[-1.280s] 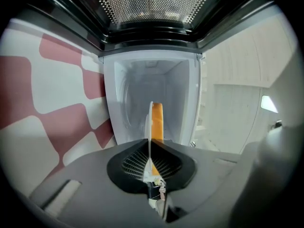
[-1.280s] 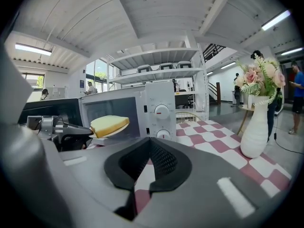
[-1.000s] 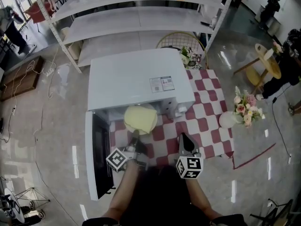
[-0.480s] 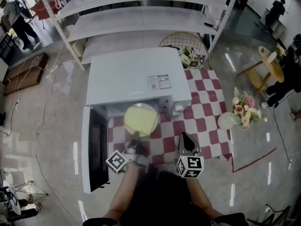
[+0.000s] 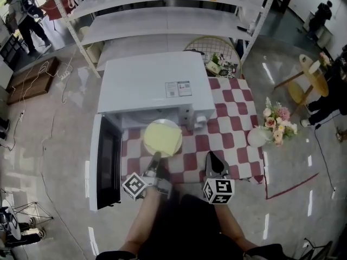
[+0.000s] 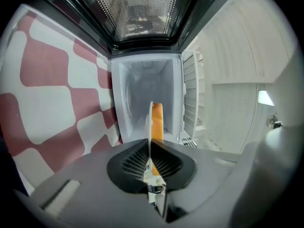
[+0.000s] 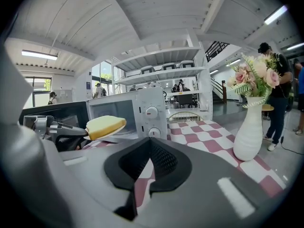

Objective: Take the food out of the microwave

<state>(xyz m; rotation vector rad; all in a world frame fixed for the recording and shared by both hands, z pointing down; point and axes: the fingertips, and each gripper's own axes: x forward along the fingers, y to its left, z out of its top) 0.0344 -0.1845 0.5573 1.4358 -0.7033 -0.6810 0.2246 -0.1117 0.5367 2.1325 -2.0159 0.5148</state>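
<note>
The white microwave [image 5: 157, 85] stands on a red-and-white checked table with its door [image 5: 105, 164] swung open to the left. A white plate [image 5: 174, 146] carrying a yellow slab of food [image 5: 161, 136] hangs level just in front of the open cavity. My left gripper [image 5: 156, 157] is shut on the plate's near rim. In the left gripper view the plate [image 6: 148, 122] and food [image 6: 157, 121] appear edge-on between the pads, with the cavity [image 6: 145, 91] behind. My right gripper [image 5: 212, 157] is shut and empty, to the right of the plate. The right gripper view shows the food [image 7: 105, 126] at left.
A white vase of flowers [image 5: 261, 135] stands at the table's right edge, close in the right gripper view as vase [image 7: 251, 129]. Metal shelving [image 5: 162, 15] and a wire basket [image 5: 211, 50] stand behind the microwave. People are far off at the room's edges.
The plate with the food has come further out of the microwave toward me, held by the left gripper. The right gripper drew back alongside it.
</note>
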